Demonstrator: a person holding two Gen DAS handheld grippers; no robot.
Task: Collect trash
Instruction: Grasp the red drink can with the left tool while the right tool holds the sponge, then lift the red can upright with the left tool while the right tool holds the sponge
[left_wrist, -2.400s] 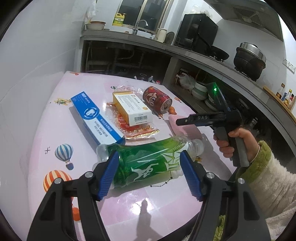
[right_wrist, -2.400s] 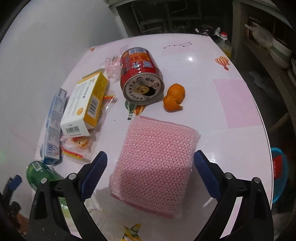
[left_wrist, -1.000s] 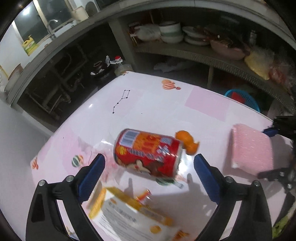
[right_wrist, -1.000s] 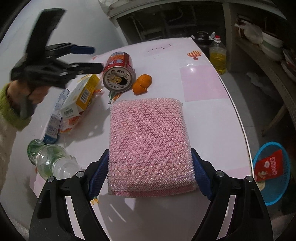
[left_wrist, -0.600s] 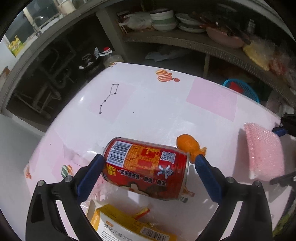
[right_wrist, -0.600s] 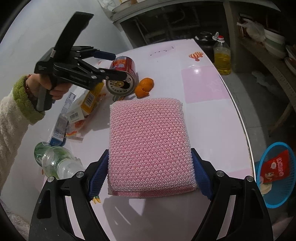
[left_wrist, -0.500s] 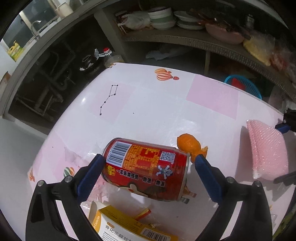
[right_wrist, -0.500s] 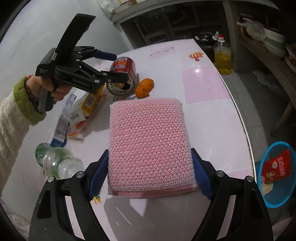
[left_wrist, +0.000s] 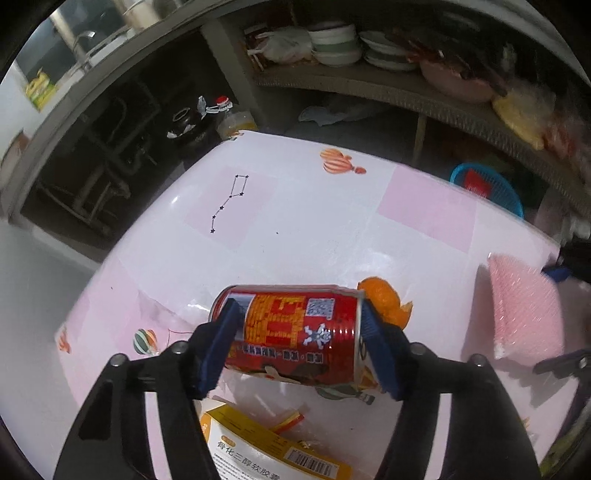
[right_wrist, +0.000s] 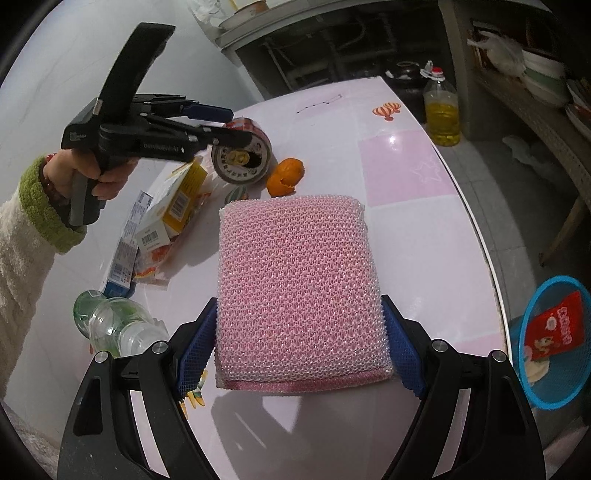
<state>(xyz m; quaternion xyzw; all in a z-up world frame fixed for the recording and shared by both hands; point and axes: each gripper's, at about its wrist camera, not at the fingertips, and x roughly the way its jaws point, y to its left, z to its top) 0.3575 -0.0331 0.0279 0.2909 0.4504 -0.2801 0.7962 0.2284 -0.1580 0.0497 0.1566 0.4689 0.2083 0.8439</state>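
A red drink can (left_wrist: 291, 317) lies on its side on the pink table (left_wrist: 303, 221). My left gripper (left_wrist: 298, 345) straddles it lengthwise; its jaws are closing and the blue pads (left_wrist: 218, 343) touch both ends of the can. In the right wrist view the left gripper (right_wrist: 218, 125) reaches the can (right_wrist: 242, 158) from the left. My right gripper (right_wrist: 299, 347) is shut on a pink mesh sponge (right_wrist: 295, 277), held just above the table. An orange peel (right_wrist: 284, 177) lies beside the can. A green plastic bottle (right_wrist: 118, 325) lies at the near left.
A yellow box (right_wrist: 173, 206) and a blue box (right_wrist: 123, 258) lie over wrappers left of the sponge. A blue basket (right_wrist: 524, 354) holding a red wrapper stands on the floor past the table's right edge. An oil bottle (right_wrist: 441, 110) stands beyond the far edge.
The left gripper has come down around the red can and its jaws have narrowed from wide open onto the can's ends. The right gripper and sponge have kept still.
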